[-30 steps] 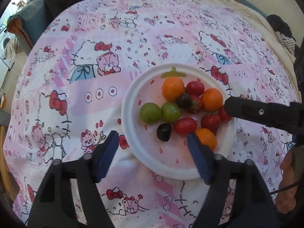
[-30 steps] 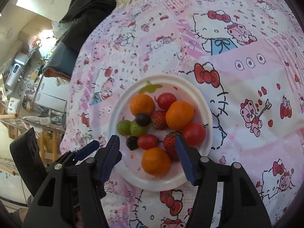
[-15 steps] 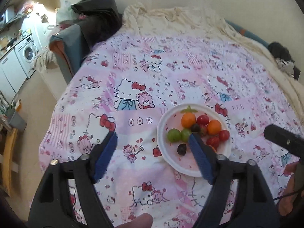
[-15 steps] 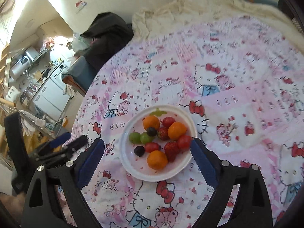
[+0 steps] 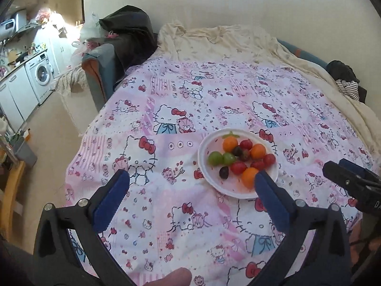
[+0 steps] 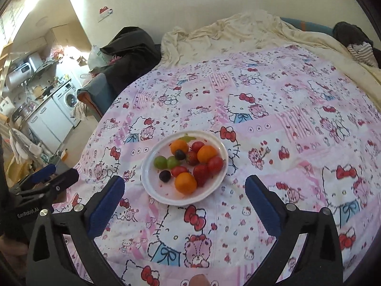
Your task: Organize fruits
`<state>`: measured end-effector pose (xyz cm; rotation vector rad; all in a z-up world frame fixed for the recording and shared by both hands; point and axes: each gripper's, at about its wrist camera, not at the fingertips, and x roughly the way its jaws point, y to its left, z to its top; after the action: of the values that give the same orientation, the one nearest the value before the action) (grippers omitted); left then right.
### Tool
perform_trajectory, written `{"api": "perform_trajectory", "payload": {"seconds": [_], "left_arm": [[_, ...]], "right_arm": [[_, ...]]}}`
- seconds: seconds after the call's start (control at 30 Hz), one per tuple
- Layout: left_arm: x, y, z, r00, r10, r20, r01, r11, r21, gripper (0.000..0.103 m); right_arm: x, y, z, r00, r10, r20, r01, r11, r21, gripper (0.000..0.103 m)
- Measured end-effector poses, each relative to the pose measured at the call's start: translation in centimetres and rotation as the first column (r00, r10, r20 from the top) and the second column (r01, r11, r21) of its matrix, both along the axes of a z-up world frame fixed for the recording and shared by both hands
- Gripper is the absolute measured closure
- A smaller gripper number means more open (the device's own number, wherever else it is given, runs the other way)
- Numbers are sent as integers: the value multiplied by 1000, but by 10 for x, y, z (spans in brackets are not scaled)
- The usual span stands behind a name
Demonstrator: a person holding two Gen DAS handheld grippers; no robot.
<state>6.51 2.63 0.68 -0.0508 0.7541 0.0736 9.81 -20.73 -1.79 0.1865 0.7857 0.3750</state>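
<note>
Surface: we record a bed under a pink cartoon-cat quilt (image 5: 214, 109), with a cream blanket (image 5: 226, 40) bunched at its far end against a plain wall.

Room: to the left we note a dark coat (image 5: 128, 28) heaped on a grey chair (image 5: 100, 69), a washing machine (image 5: 41, 75) set among white kitchen cabinets, and a striped garment (image 5: 348, 87) at the far right edge of the bed.

Task item: a white plate (image 6: 150, 181) lies on the quilt near the bed's near edge. It carries three oranges (image 6: 185, 183), two green grapes (image 6: 160, 161), two dark grapes, cherry tomatoes (image 6: 215, 164) and what we take for strawberries, all clustered and touching.

Left gripper (image 5: 191, 180): fingers wide apart, holding nothing; its right pad overlaps the plate's near rim in the picture.

Right gripper (image 6: 184, 186): fingers wide apart, holding nothing, with the plate showing between the tips.

View differences: the left wrist view alone shows the right gripper's black tip at its right edge and a yellow stool at lower left. The right wrist view alone shows the left gripper at its left edge and a bright window at upper left.
</note>
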Motion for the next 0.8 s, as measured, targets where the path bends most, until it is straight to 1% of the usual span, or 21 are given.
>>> {"api": "perform_trajectory", "payload": {"seconds": [0.1,0.17,0.2,0.33,0.4,0.57,0.8], "left_arm": [[-8,4,-1,1000,8,14,-7,1000,-30,0],[-11,4,-4,1000,12,10,-11,999,-49,0],[-13,4,-5,1000,15,12,-14,999,-49,0],[-14,-5,-6,1000,2,31,-2,1000,-8,0],[-14,-7,-6,999,-1,45,1,1000,2,0],[-11,-4,-8,1000,8,25,-7,999,-33,0],[-10,-2,-9,1000,15,19,-14,999,-42,0]], "right_arm": [[-9,0,-1,1000,-25,15,25,999,-22,0],[-11,2,-2,999,-30,25,31,999,-37,0],[-13,3,-2,999,-34,33,36,998,-43,0],[-16,6,0,996,-45,73,49,997,-62,0],[-16,7,0,996,-36,79,40,998,-55,0],[-14,12,-4,996,-33,80,40,996,-84,0],[-17,15,-1,993,-36,110,49,992,-116,0]]}}
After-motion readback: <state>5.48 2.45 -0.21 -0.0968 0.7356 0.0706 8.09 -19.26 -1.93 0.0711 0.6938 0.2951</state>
